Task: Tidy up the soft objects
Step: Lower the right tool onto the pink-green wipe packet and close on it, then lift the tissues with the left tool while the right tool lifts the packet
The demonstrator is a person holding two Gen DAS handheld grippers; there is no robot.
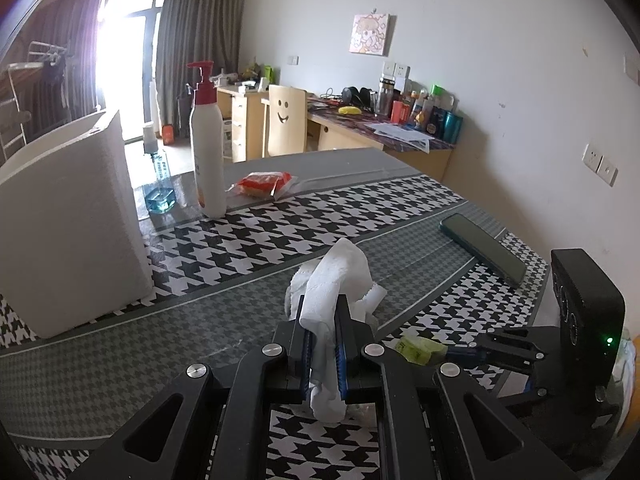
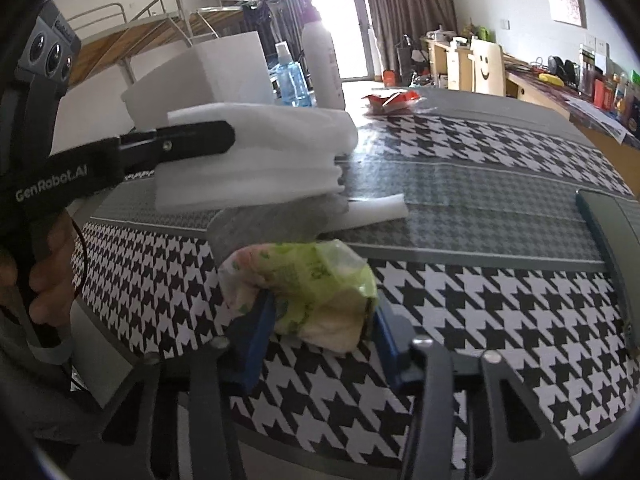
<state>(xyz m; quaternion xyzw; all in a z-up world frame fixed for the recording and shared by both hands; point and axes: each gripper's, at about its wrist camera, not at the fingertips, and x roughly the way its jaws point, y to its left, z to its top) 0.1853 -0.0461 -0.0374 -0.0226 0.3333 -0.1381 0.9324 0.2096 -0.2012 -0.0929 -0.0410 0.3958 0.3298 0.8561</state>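
The left tongs (image 1: 324, 344) are clamping a white cloth (image 1: 340, 276) above the surface (image 1: 120, 360), while at three o'clock the right tongs (image 2: 320, 336) are squeezing a green tissue pack (image 2: 312, 284).

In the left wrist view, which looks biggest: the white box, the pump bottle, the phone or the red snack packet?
1. White box, though it sits nearest the camera.
2. Pump bottle.
3. Phone.
4. Red snack packet, farthest away.
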